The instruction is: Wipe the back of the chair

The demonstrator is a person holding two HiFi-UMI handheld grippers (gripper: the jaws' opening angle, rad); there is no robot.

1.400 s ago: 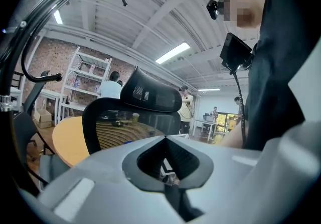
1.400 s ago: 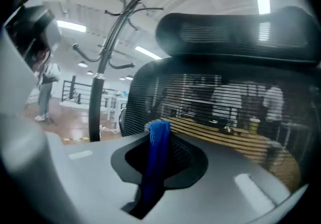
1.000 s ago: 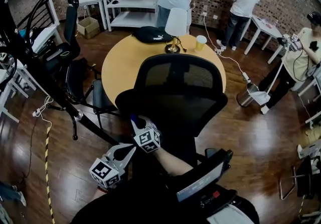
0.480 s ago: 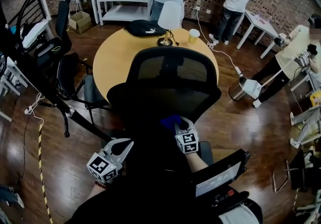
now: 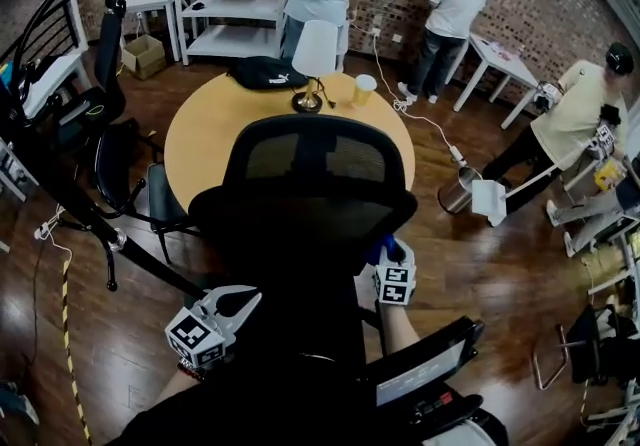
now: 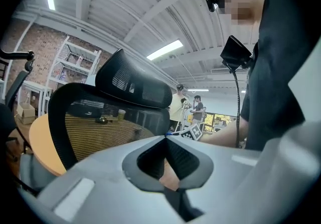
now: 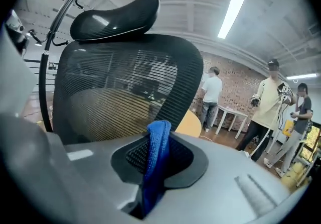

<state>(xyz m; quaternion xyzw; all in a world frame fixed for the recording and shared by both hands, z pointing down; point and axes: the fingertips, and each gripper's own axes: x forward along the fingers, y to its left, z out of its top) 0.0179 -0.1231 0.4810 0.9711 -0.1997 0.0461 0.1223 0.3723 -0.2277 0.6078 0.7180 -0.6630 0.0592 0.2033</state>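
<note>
A black mesh chair (image 5: 318,156) fills the middle of the head view. Its back stands upright with the rear face turned to the person, its long axis runs floor to ceiling, and a curved headrest (image 7: 116,14) lies crosswise on top. Beyond it stands a round wooden table (image 5: 200,149), which shows through the mesh in both gripper views. The person's right forearm reaches forward and up from the body, carrying the right gripper (image 5: 387,252) to the right edge of the chair back, below the headrest, with its marker cube facing up. The left gripper (image 5: 254,295) hangs lower and closer to the body, off the chair's left rear, with its tips aimed up and to the right toward the chair. Its jaws meet at the tips with nothing between them. The right gripper's jaws are clamped on a blue cloth (image 7: 157,150). The cloth is folded into a narrow strip that runs lengthwise along the jaws, and its rounded end pokes out past the tips toward the lower right of the mesh. I cannot tell whether it touches the mesh. On the table sit a black bag (image 5: 268,72), a white-shaded lamp (image 5: 314,46) and a yellow cup (image 5: 364,89).
</note>
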